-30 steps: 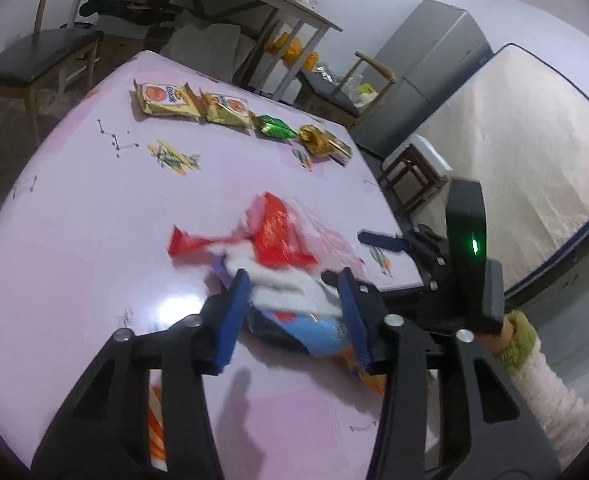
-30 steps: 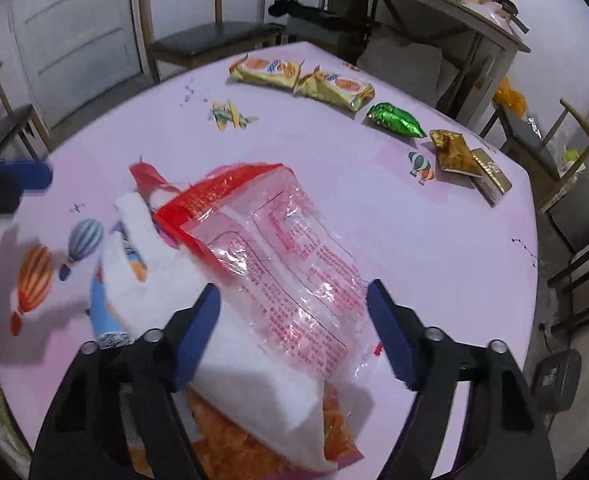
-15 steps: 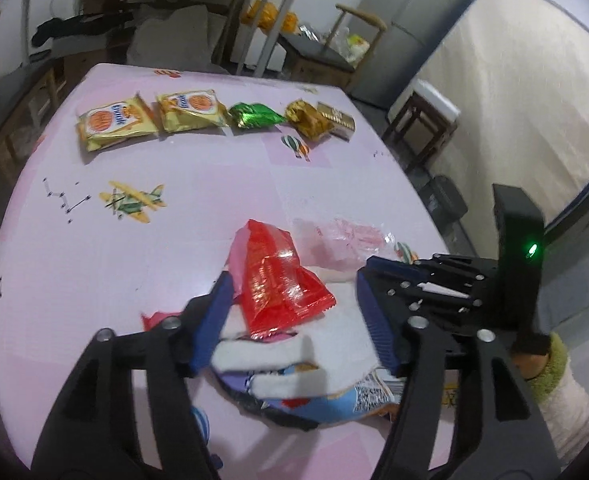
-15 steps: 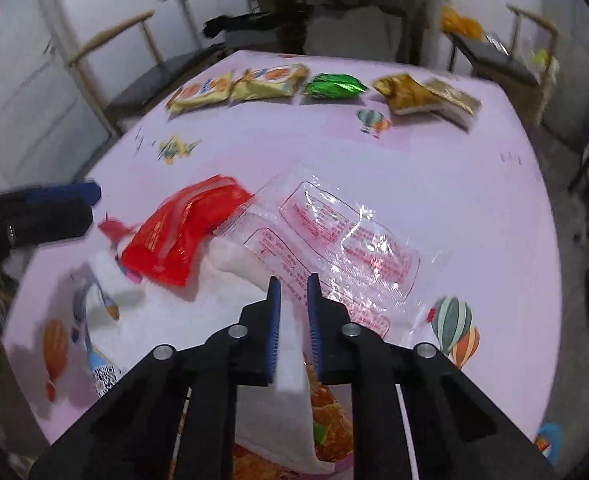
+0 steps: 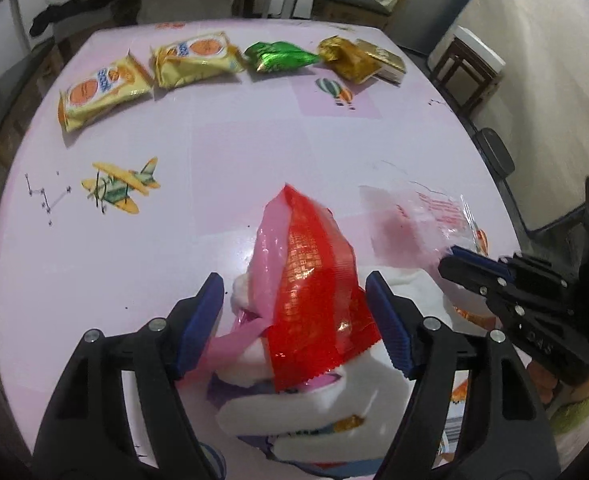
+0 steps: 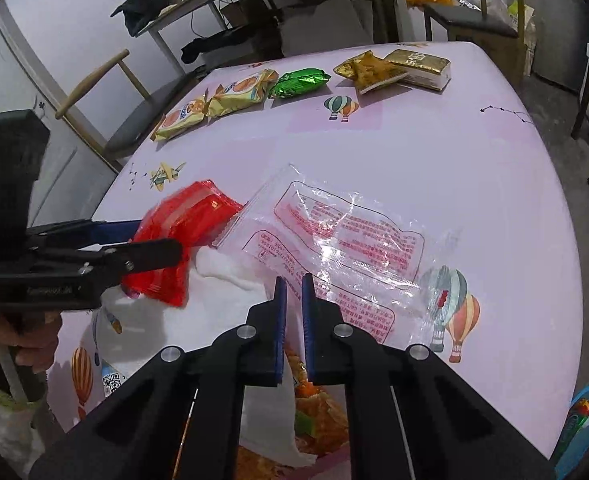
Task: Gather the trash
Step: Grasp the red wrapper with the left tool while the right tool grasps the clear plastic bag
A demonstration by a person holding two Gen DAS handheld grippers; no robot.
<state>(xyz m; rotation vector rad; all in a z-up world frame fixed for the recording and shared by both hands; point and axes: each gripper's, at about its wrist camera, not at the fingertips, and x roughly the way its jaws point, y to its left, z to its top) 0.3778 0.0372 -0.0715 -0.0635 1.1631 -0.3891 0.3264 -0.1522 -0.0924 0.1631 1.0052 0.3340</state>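
At the near edge of the pink bench (image 5: 254,152), the left hand-held gripper (image 5: 294,320) has its jaws apart around the red wrapper (image 5: 314,292) without pressing it, while the right hand-held gripper (image 6: 293,300) is closing on the edge of the clear wrapper (image 6: 334,232) beside it.

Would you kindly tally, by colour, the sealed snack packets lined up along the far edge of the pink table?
Yellow biscuit packets: 2
Green foil packet: 1
Gold foil packets: 2
Total: 5
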